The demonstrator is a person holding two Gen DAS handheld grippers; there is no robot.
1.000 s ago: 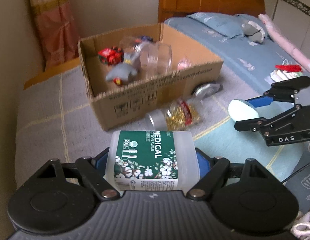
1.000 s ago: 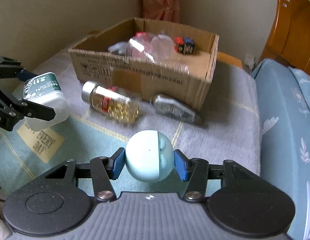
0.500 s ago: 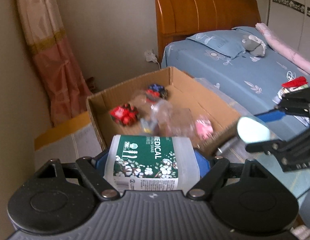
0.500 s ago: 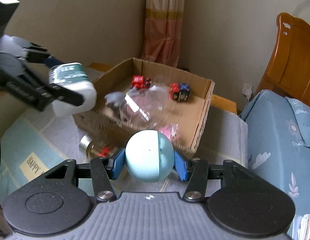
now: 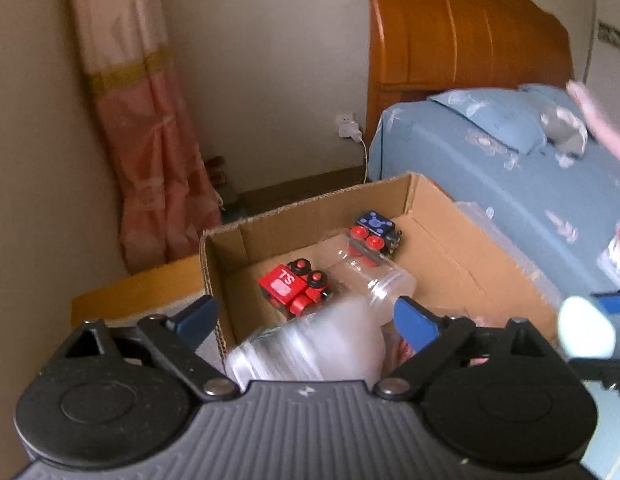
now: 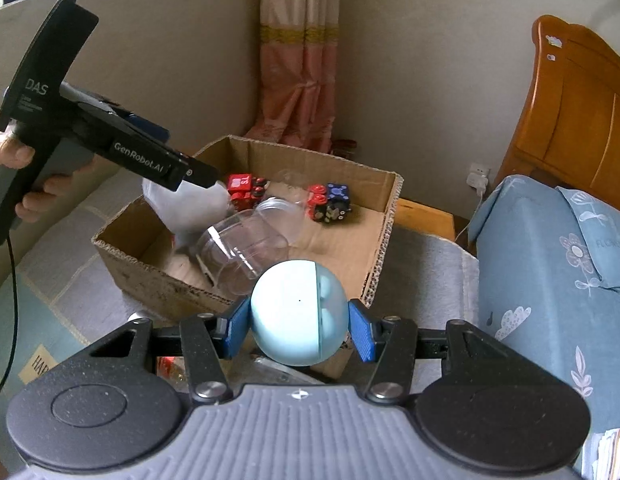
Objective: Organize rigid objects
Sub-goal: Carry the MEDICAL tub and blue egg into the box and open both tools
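Observation:
Over the cardboard box (image 5: 310, 200) (image 6: 322, 156), my left gripper (image 5: 303, 312) (image 6: 189, 176) has its jaws opening. The white cotton-swab container (image 5: 310, 344) (image 6: 185, 204) is a blur between the fingers, free of the pads, dropping into the box. Inside lie a red toy train (image 5: 293, 290) (image 6: 243, 190), a blue-and-black toy block (image 5: 374, 232) (image 6: 332, 200) and a clear jar (image 5: 370, 276) (image 6: 245, 248) on its side. My right gripper (image 6: 297, 324) is shut on a pale blue ball (image 6: 297, 312) (image 5: 586, 326), just short of the box's near wall.
The box sits on a grey blanket (image 6: 422, 256). A blue bed (image 5: 490, 184) with a wooden headboard (image 5: 462, 40) lies to the right, a pink curtain (image 5: 149, 140) behind. A capsule bottle (image 6: 167, 366) lies below my right gripper. A person's hand (image 6: 13, 156) holds the left gripper.
Both grippers moved up and toward the box. The left jaws spread and let go of the swab container, which now falls blurred. The right still holds the ball.

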